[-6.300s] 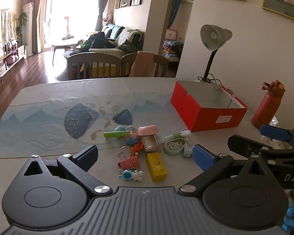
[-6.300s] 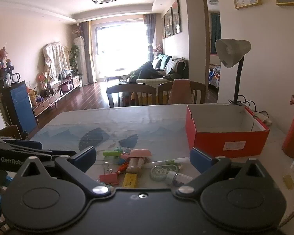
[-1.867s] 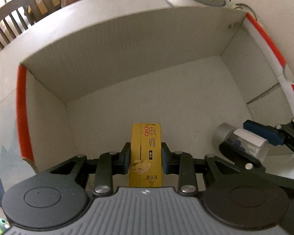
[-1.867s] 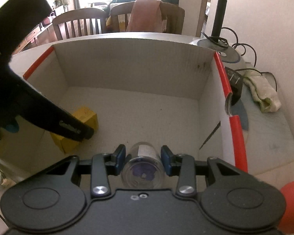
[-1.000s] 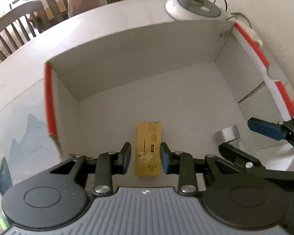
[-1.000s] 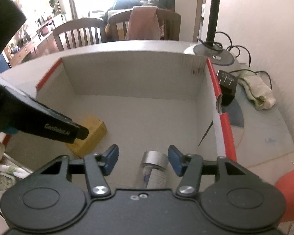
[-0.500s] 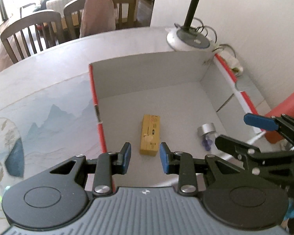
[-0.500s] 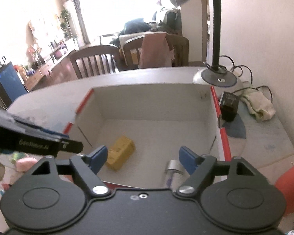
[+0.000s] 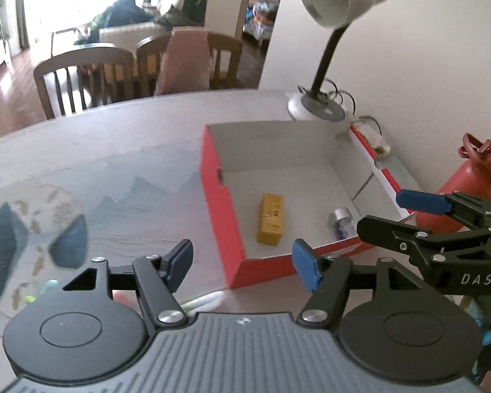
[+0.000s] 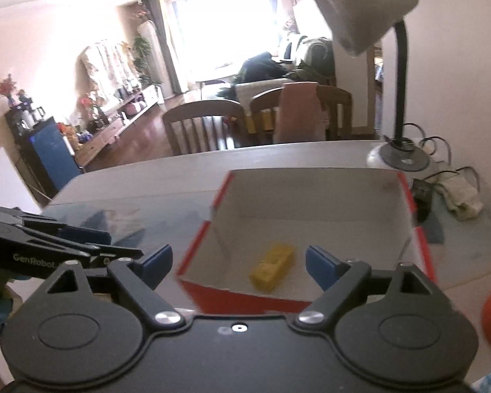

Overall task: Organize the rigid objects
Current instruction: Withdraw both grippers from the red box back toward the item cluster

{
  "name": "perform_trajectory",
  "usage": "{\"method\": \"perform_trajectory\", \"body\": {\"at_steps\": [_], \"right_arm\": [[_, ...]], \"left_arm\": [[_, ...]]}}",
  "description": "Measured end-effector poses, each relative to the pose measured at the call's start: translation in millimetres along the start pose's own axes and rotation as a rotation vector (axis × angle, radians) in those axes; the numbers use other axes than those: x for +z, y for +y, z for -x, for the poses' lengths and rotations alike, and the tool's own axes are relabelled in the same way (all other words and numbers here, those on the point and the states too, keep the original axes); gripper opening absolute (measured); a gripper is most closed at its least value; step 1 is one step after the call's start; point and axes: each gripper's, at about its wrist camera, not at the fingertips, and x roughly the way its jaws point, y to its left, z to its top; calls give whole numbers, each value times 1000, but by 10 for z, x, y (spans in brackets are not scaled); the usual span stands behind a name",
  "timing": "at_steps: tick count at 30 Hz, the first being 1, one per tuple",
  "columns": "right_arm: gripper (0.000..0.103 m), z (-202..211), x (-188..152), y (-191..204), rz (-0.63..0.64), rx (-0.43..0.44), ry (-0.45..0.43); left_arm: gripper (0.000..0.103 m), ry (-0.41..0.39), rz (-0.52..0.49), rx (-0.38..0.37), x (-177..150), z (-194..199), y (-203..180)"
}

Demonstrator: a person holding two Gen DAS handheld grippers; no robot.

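Two things are sitting in the red box (image 9: pixel 219 216) so far, and it takes up the right part of the table (image 9: pixel 121 137), close to the desk lamp (image 9: pixel 330 6) at the back. An orange-red bottle (image 9: pixel 468 190) stands just outside the box's right wall. The left gripper (image 9: pixel 242 262) hangs above the box's near left corner, jaws spreading apart with nothing between them. Same deal with the right gripper (image 10: pixel 239 263): jaws opening, empty, above the near edge. Inside, the yellow pack (image 9: pixel 271 219) lies flat mid-floor, and a small silver-capped vial (image 9: pixel 342 221) rests near the right wall, apart from it.
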Motion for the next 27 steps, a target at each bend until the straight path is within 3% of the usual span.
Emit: {"method": "perform_trajectory", "body": {"at_steps": [11, 16, 27], "right_arm": [[91, -22, -197, 764, 40, 57, -1], [91, -112, -302, 1029, 30, 60, 23], [91, -325, -592, 1535, 51, 62, 91]], "left_arm": [[69, -66, -6, 56, -449, 635, 680], [77, -75, 27, 66, -661, 859, 1077], [77, -74, 44, 99, -1145, 1068, 1741]]}}
